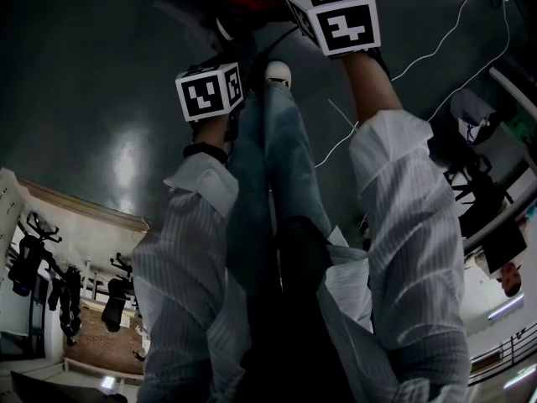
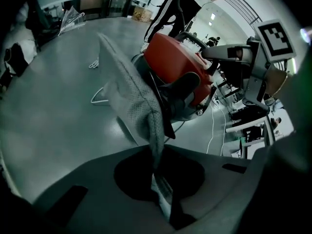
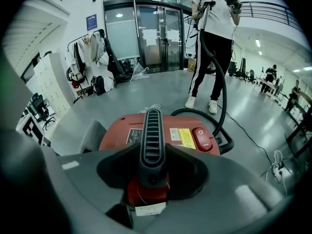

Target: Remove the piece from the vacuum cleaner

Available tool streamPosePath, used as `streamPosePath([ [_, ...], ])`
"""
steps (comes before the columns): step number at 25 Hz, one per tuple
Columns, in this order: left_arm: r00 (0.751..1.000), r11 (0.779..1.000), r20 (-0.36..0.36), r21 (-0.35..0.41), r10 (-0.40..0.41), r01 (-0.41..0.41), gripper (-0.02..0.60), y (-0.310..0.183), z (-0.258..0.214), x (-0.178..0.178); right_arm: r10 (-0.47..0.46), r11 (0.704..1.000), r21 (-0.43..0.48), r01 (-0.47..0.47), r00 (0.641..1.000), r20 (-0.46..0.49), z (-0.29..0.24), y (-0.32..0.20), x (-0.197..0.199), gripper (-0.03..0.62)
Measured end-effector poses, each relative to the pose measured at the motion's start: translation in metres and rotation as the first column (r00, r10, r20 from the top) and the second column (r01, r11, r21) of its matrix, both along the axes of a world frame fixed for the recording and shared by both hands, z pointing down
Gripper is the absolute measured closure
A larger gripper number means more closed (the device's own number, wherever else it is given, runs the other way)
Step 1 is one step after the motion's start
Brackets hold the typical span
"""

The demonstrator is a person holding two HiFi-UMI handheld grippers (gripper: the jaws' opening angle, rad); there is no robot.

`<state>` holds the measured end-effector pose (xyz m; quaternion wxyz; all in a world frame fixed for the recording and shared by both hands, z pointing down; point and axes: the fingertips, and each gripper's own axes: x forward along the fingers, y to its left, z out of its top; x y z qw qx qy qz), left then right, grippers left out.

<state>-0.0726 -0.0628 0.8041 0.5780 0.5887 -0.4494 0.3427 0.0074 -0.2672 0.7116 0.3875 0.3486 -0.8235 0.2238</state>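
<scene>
A red vacuum cleaner [image 3: 185, 135] stands on the grey floor, with a black ribbed handle [image 3: 151, 135] along its top. My right gripper [image 3: 153, 172] is shut on that handle from above. In the left gripper view, my left gripper [image 2: 158, 174] is shut on the edge of a grey perforated fabric piece [image 2: 131, 101]. The piece stretches from the jaws up to the open side of the vacuum cleaner [image 2: 178, 65]. The right gripper [image 2: 253, 67] shows beside the machine there. In the head view the two marker cubes [image 1: 210, 91] [image 1: 336, 15] hide the jaws.
A black hose [image 3: 217, 82] runs from the vacuum up to a standing person [image 3: 214, 38]. White cables [image 1: 453, 32] and a power strip [image 3: 279, 164] lie on the floor. Glass doors [image 3: 146, 33] and a clothes rack [image 3: 83, 62] stand behind. My own leg and shoe [image 1: 278, 74] are beside the machine.
</scene>
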Motion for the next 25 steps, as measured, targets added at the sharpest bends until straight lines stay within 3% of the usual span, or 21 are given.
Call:
streamPosePath([
  [21, 1.000, 0.995, 0.013, 0.097, 0.008, -0.009, 0.571, 0.011, -0.017, -0.051, 0.053, 0.999, -0.003, -0.053, 0.996, -0.065, 0.004, -0.001, -0.008, 0.441],
  [25, 0.996, 0.994, -0.019, 0.068, -0.081, 0.083, 0.571, 0.025, -0.012, -0.063, 0.050, 0.999, -0.008, -0.051, 0.996, -0.071, 0.010, 0.000, -0.015, 0.448],
])
